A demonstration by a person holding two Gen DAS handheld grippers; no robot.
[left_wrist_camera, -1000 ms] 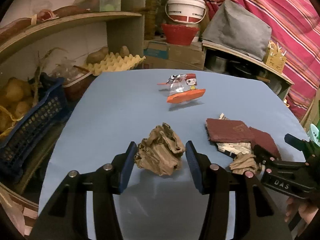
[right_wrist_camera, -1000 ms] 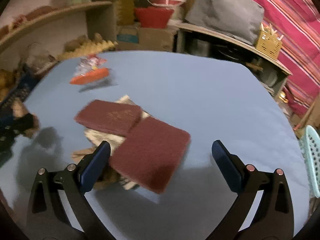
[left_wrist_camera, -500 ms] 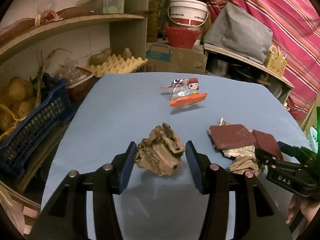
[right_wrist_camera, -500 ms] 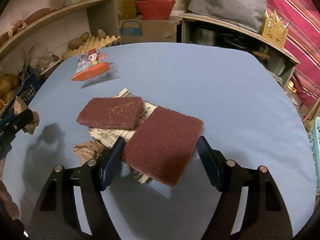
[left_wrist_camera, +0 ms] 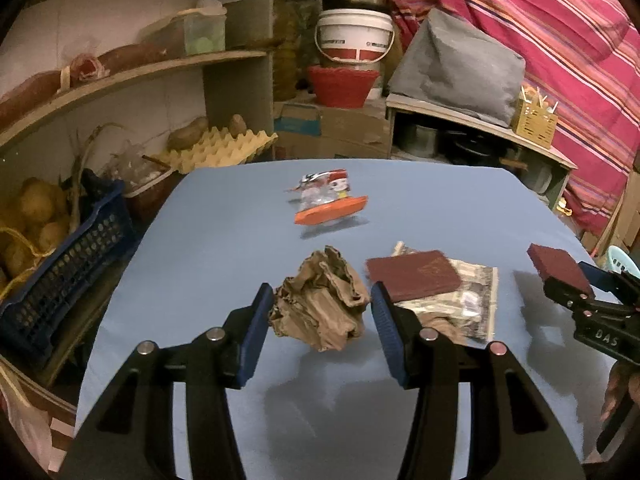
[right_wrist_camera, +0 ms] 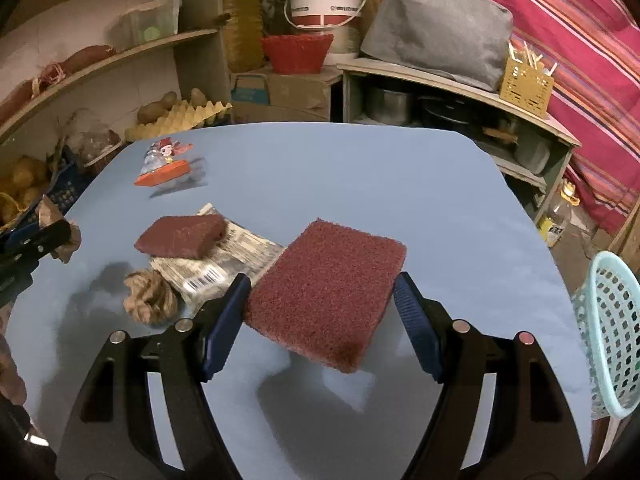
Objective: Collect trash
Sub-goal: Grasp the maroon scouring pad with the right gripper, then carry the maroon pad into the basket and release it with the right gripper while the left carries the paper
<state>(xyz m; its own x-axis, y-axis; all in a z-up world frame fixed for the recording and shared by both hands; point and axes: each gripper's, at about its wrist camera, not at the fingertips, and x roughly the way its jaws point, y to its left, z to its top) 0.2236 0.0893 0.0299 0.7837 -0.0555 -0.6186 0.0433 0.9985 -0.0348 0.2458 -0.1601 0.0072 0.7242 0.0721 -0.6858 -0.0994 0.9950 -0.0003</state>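
Observation:
My left gripper (left_wrist_camera: 320, 316) is shut on a crumpled brown paper ball (left_wrist_camera: 320, 300) and holds it above the blue table (left_wrist_camera: 224, 216). My right gripper (right_wrist_camera: 320, 300) is shut on a maroon scouring pad (right_wrist_camera: 326, 294), lifted off the table; it shows at the right of the left wrist view (left_wrist_camera: 558, 270). A second maroon pad (right_wrist_camera: 182, 232) lies on a printed wrapper (right_wrist_camera: 224, 256). A small brown paper wad (right_wrist_camera: 150, 300) lies beside the wrapper. An orange and clear snack packet (left_wrist_camera: 330, 200) lies farther back.
A pale green mesh basket (right_wrist_camera: 608, 332) stands off the table's right edge. A blue crate (left_wrist_camera: 60, 276) with potatoes sits at the left. Shelves, an egg tray (left_wrist_camera: 216, 148) and buckets stand behind the table.
My right gripper closed on the nearer maroon pad and lifted it up and to the right, off the wrapper. My left gripper rose slightly, still holding the paper ball.

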